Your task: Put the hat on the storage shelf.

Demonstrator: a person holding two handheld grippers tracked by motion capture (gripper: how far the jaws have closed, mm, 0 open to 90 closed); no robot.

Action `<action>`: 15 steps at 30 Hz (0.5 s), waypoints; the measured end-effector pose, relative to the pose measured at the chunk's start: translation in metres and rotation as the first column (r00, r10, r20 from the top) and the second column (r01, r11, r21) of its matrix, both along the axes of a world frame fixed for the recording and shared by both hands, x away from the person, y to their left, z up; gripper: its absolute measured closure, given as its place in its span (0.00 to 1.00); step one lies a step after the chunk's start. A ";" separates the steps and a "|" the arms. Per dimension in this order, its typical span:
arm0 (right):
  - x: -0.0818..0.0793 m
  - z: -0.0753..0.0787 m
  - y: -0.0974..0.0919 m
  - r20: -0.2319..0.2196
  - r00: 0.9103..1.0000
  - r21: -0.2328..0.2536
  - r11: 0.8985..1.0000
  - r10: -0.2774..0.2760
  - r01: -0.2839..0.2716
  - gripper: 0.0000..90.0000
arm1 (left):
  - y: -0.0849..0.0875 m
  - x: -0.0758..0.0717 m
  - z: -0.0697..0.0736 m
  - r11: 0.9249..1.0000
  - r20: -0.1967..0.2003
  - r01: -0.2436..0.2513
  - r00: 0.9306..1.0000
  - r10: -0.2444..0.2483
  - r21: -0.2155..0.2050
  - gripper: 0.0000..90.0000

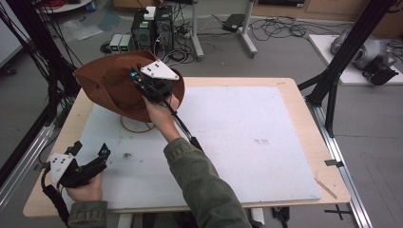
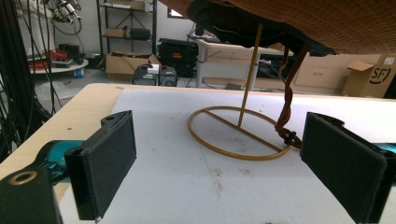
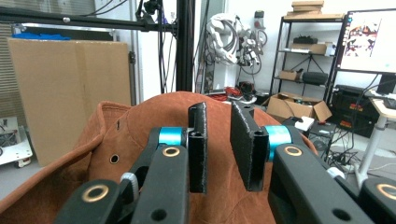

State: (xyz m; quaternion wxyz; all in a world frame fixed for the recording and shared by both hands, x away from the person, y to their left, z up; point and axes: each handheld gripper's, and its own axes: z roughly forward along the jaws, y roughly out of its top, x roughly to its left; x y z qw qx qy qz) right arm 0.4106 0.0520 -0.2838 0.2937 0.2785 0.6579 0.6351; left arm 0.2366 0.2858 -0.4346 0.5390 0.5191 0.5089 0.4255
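Observation:
A brown suede hat [image 1: 107, 85] rests tilted on a gold wire stand [image 1: 136, 127] at the table's far left. My right gripper [image 1: 138, 77] is over the hat's crown. In the right gripper view its jaws [image 3: 219, 114] stand a narrow gap apart above the hat [image 3: 112, 140], and I see nothing pinched between them. My left gripper [image 1: 90, 149] is held near the front left corner, wide open and empty. In the left gripper view it [image 2: 217, 158] faces the stand's ring [image 2: 238, 135], the hat's brim [image 2: 327, 23] overhead and a brown chin cord [image 2: 286, 105] hanging to the table.
A white sheet [image 1: 247, 142] covers most of the wooden table [image 1: 292, 84]. Black frame posts [image 1: 342, 52] stand at the right and left. Computers and cables [image 1: 152, 28] lie on the floor beyond the far edge.

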 end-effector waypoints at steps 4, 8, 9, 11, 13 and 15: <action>0.000 0.000 -0.001 -0.005 1.000 -0.004 1.000 -0.002 0.002 0.80 | 0.000 0.000 0.000 1.000 0.004 -0.001 1.000 0.002 -0.005 0.12; 0.001 0.001 -0.004 -0.014 1.000 -0.005 1.000 -0.002 0.002 0.69 | 0.000 0.000 0.000 1.000 0.003 0.001 1.000 -0.001 0.000 0.12; 0.002 0.002 -0.005 -0.016 1.000 0.000 1.000 0.004 -0.004 0.66 | 0.000 0.000 0.000 1.000 0.003 0.001 1.000 -0.001 0.000 0.12; 0.002 0.002 -0.006 -0.015 1.000 0.001 1.000 0.006 -0.006 0.63 | 0.000 0.000 0.000 1.000 0.004 0.000 1.000 0.000 0.000 0.12; 0.003 0.003 -0.009 -0.018 1.000 0.008 1.000 0.013 -0.013 0.54 | 0.000 0.000 0.000 1.000 0.004 -0.001 1.000 0.001 0.002 0.12; 0.004 0.004 -0.010 -0.020 1.000 0.010 1.000 0.012 -0.012 0.52 | 0.000 0.000 0.000 1.000 0.005 -0.002 1.000 0.002 0.002 0.12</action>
